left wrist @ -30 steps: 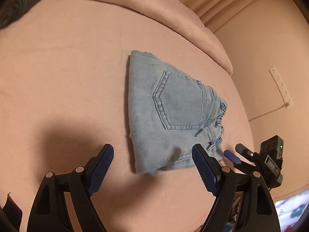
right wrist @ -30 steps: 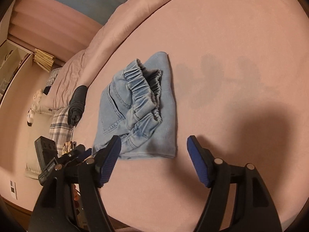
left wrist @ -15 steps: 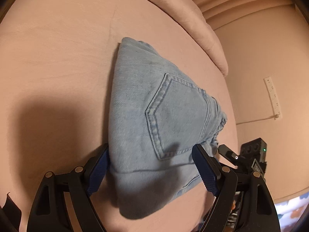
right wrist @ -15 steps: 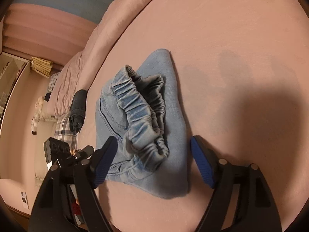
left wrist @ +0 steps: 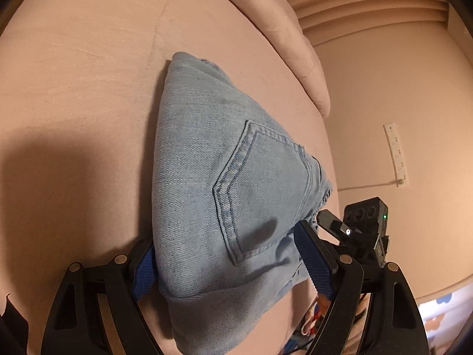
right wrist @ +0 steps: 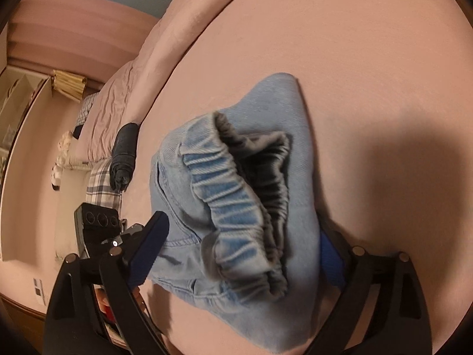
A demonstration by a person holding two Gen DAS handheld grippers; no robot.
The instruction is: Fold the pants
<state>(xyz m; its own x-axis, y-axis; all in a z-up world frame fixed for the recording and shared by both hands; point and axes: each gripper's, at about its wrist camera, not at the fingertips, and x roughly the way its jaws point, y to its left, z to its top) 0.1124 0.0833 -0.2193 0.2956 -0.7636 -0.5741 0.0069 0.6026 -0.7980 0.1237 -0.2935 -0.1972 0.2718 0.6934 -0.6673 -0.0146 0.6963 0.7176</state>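
Folded light-blue denim pants (left wrist: 207, 177) lie on the pink bed (left wrist: 74, 88), back pocket (left wrist: 263, 189) facing up. My left gripper (left wrist: 224, 236) stands open and straddles the near folded end, one blue pad on each side of the cloth. From the opposite end, my right gripper (right wrist: 242, 224) straddles the pants (right wrist: 295, 148) at the gathered elastic waistband (right wrist: 230, 189); its jaws are opening, with the denim between them. Its right pad is partly hidden behind the fabric. Each gripper shows in the other's view: the right gripper (left wrist: 363, 224), the left gripper (right wrist: 97, 222).
A pink duvet roll (left wrist: 289, 29) lies at the back of the bed. A dark rolled garment (right wrist: 124, 153) and plaid cloth (right wrist: 100, 183) sit near the bed's edge. A white power strip (left wrist: 396, 153) hangs on the wall beyond the bed's edge.
Both grippers have come forward and down onto the pants, which now sit between each pair of jaws. The right jaws have spread wider. The pants have stayed in place.
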